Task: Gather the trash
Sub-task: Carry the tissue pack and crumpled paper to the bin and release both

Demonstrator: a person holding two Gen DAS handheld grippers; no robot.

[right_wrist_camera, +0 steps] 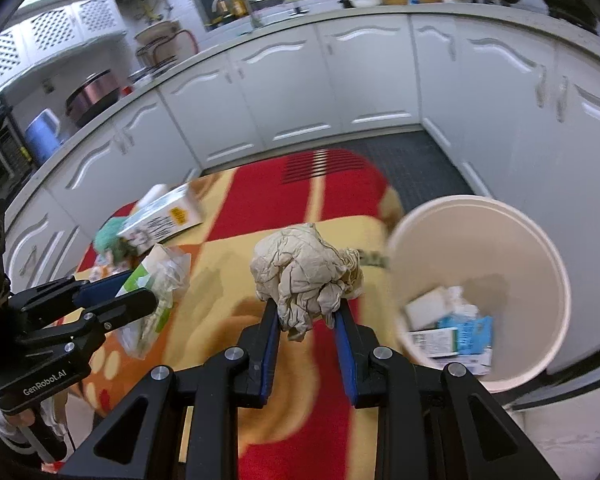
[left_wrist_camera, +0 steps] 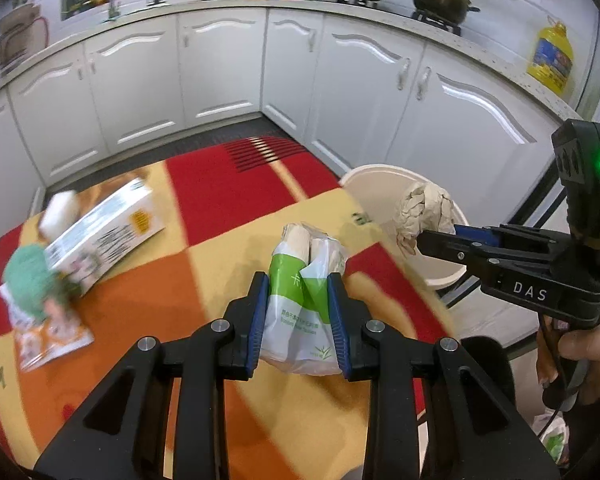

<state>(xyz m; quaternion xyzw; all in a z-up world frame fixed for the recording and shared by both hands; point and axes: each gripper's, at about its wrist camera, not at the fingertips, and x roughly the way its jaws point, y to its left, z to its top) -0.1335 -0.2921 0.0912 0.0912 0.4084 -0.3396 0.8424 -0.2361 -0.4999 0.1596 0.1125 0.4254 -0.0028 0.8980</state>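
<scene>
My left gripper (left_wrist_camera: pixel 299 285) is shut on a green and white plastic tissue wrapper (left_wrist_camera: pixel 300 312), held above the table; the same wrapper (right_wrist_camera: pixel 152 280) shows in the right wrist view at the left. My right gripper (right_wrist_camera: pixel 307 312) is shut on a crumpled beige paper wad (right_wrist_camera: pixel 302 274), just left of the white trash bin (right_wrist_camera: pixel 548 248). The left wrist view shows that wad (left_wrist_camera: pixel 424 208) at the bin's rim (left_wrist_camera: pixel 380 170). The bin holds several pieces of paper and packaging trash (right_wrist_camera: pixel 452 328).
On the red, orange and yellow tablecloth (left_wrist_camera: pixel 228 200) lie a cardboard box (left_wrist_camera: pixel 108 232), a green crumpled item (left_wrist_camera: pixel 32 276) and a printed wrapper (left_wrist_camera: pixel 48 332) at the left. White kitchen cabinets (left_wrist_camera: pixel 220 68) run behind. A hand (left_wrist_camera: pixel 580 356) holds the right gripper's handle.
</scene>
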